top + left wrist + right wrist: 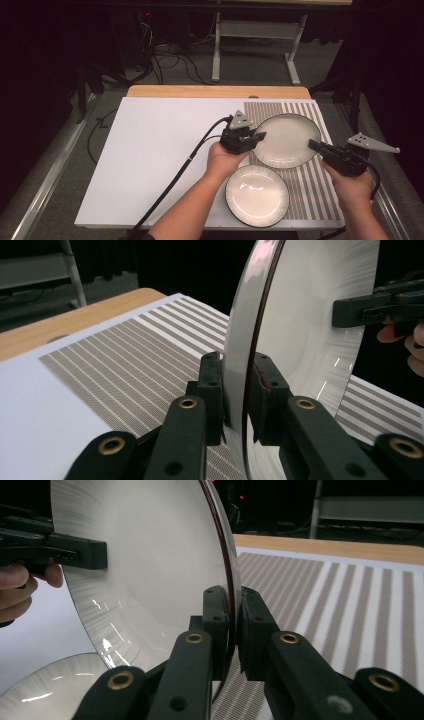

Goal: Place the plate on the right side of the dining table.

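A large cream plate with a dark rim (286, 140) is held above the striped mat between both grippers. My left gripper (259, 136) is shut on its left rim; in the left gripper view the plate (300, 325) stands edge-on between my own jaws (239, 390). My right gripper (314, 145) is shut on the opposite rim, and the right gripper view shows the plate (150, 565) pinched in the gripper (231, 625). A smaller cream plate (257, 195) lies flat on the table in front, between the forearms.
A brown-and-white striped mat (310, 195) covers the right part of the white table top (160, 160). A wooden edge (215, 91) runs along the far side. Cables and a table frame (255, 45) are on the floor beyond.
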Demonstrator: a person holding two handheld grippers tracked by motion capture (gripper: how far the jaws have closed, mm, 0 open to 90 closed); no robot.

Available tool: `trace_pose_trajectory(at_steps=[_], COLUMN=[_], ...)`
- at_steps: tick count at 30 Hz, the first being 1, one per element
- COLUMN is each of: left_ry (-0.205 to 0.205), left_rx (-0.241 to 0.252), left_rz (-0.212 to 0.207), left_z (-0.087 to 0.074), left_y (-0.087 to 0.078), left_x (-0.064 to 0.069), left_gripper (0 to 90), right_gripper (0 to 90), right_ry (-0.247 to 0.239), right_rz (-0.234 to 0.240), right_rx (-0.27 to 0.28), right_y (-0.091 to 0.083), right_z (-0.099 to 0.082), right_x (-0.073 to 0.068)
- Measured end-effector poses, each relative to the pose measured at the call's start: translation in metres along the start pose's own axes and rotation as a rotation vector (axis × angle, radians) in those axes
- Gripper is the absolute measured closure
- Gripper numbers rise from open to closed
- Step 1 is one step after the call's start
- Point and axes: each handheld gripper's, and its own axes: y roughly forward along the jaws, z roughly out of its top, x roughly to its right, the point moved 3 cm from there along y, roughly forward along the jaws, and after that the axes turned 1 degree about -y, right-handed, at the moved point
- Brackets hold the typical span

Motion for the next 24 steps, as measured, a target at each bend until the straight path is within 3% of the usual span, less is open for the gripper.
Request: trace_pose_trajectory(at_steps=[7, 16, 24], left_ry=[-0.012, -0.044, -0.033], left_rx=[-0.053, -0.127, -0.174], left_rz=[-0.008, -0.015, -0.01], left_z=[-0.007, -0.023, -0.031], left_y=[0.036, 0.057, 0.066], left_x=[0.003, 0.005, 0.008], left_gripper=[76.2, 74.4, 74.0], right_gripper=[85.9, 86.4, 86.4], right_ry=[0.045, 0.079, 0.09], right_rz=[-0.056, -0.084, -0.092], right_rx=[-0.026, -0.057, -0.087], right_y=[-0.006, -0.007, -0.007], right_z=[-0.017, -0.039, -0.052], right_x=[0.023, 0.032, 0.037])
